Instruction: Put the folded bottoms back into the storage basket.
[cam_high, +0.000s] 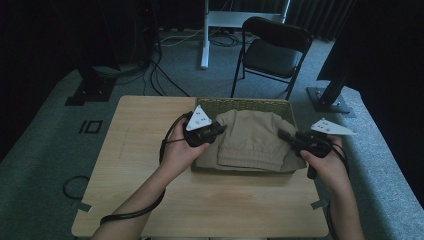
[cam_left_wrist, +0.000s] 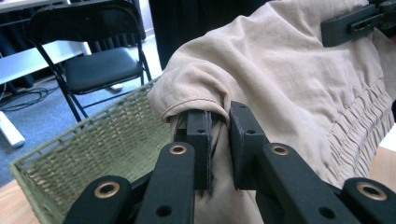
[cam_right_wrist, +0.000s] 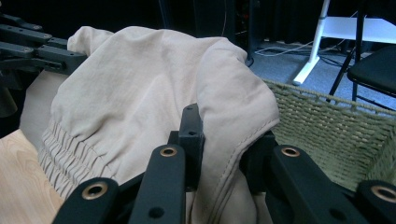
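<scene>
The left tool (cam_left_wrist: 218, 140) pinches a fold of the beige garment (cam_high: 255, 137) between its nearly closed black jaws, the cloth bunched over the jaw tips in the left gripper view; the right tool (cam_right_wrist: 222, 144) likewise grips a seamed edge of the same garment, with fabric draped over both jaws. In the high view the left tool (cam_high: 216, 131) holds the garment's edge at 9 o'clock and the right tool (cam_high: 284, 135) holds it at 3 o'clock, so the cloth is stretched between them. The garment, with an elastic gathered band along its near edge at 6 o'clock, sits over the woven green basket (cam_high: 240, 103), which rests on the wooden counter (cam_high: 150, 145) toward 12 o'clock, with a folding chair (cam_high: 272, 50) beyond on the floor. The step in hand looks like moving the garment at the basket with both tools; whether in or out I cannot tell. The next move calls for keeping both grips firm and moving the hands together so the cloth stays level and clears the basket's rim.
</scene>
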